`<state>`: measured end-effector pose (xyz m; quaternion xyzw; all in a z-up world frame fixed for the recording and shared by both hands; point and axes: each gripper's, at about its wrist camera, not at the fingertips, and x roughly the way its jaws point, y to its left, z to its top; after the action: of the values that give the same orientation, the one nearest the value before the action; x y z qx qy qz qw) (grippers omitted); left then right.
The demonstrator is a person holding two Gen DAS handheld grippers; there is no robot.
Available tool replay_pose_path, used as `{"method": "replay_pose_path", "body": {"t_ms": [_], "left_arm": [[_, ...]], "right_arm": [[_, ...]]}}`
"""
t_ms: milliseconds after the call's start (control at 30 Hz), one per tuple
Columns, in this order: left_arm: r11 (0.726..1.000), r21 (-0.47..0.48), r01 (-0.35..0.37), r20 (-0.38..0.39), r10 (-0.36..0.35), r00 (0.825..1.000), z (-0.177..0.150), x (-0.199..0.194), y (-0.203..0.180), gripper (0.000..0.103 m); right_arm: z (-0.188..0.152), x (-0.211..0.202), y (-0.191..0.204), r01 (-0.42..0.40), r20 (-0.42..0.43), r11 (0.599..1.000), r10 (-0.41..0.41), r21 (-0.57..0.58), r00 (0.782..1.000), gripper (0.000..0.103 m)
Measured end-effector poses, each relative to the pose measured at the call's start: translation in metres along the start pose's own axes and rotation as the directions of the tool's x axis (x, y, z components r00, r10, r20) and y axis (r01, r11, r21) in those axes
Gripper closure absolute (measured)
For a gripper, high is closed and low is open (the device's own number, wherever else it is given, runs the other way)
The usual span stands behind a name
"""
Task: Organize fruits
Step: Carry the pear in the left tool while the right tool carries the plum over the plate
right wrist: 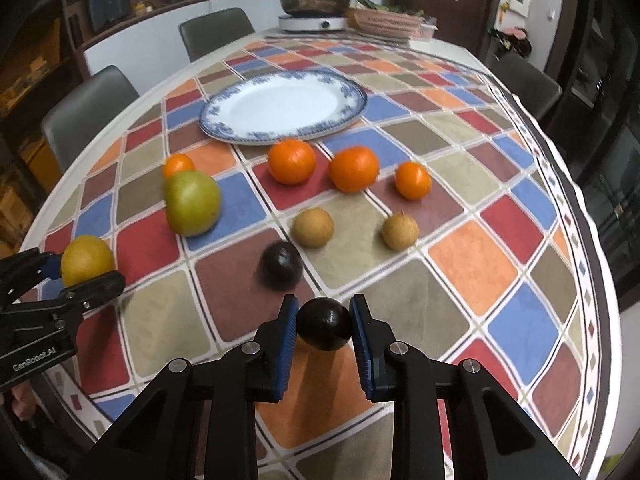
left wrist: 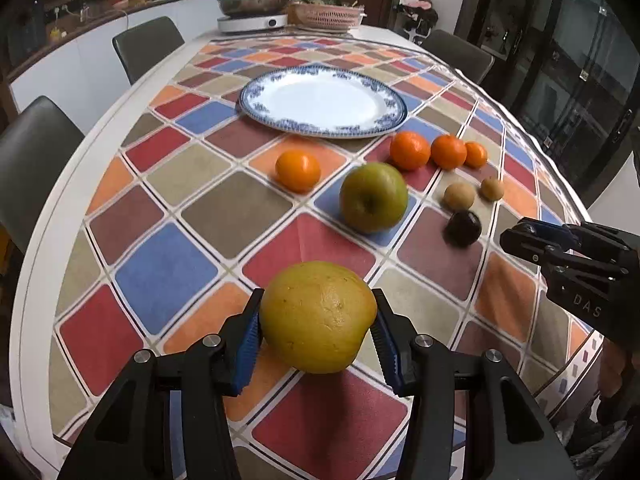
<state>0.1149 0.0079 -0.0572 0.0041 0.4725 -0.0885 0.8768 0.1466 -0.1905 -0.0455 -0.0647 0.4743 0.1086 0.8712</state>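
My left gripper (left wrist: pixel 316 320) is shut on a large yellow citrus fruit (left wrist: pixel 316 316), held just above the tablecloth; the fruit also shows in the right wrist view (right wrist: pixel 86 260). My right gripper (right wrist: pixel 323 324) is shut on a small dark round fruit (right wrist: pixel 324 324). A blue-rimmed white plate (left wrist: pixel 320 100) lies further back with nothing on it. On the cloth lie a green apple (left wrist: pixel 374 196), several oranges (left wrist: pixel 298 170), two brown fruits (right wrist: pixel 312 227) and another dark fruit (right wrist: pixel 281 266).
The table has a colourful checked cloth (left wrist: pixel 192 200). At its far end stand an induction cooker with a metal pot (left wrist: pixel 254 16) and a woven basket (left wrist: pixel 328 14). Grey chairs (left wrist: pixel 148 48) stand along the left and far right sides.
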Motion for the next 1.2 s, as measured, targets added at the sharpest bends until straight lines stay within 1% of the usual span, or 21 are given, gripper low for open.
{"method": "replay_pose_path", "body": {"t_ms": [133,233,367,567,933,1200], "left_arm": [[1.000,0.013,-0.003,0.036,0.002,0.999,0.008,-0.009,-0.002,0.053],[1.000,0.025,-0.001,0.065,0.000,0.998,0.018,-0.017,-0.005,0.053],[0.999,0.038,-0.001,0.101,-0.003,0.995,0.032,-0.026,-0.007,0.053],[0.999,0.050,0.000,0.144,-0.007,0.990,0.055,-0.031,-0.008,0.053],[0.996,0.085,0.009,0.188,-0.025,0.982,0.096,-0.023,-0.007,0.053],[0.994,0.105,0.008,0.216,-0.031,0.976,0.131,-0.006,0.002,0.053]], "right_arm": [[0.009,-0.009,0.002,-0.019,0.037,0.999,0.019,-0.026,0.999,0.076],[0.019,-0.014,0.003,-0.053,0.051,0.998,0.055,-0.027,0.997,0.076],[0.032,-0.022,0.003,-0.107,0.079,0.994,0.109,-0.023,0.991,0.076],[0.053,-0.028,0.002,-0.148,0.118,0.988,0.151,-0.036,0.981,0.076],[0.097,-0.025,-0.005,-0.178,0.166,0.982,0.186,-0.061,0.968,0.076],[0.130,-0.008,-0.007,-0.178,0.166,0.979,0.194,-0.103,0.967,0.076]]}}
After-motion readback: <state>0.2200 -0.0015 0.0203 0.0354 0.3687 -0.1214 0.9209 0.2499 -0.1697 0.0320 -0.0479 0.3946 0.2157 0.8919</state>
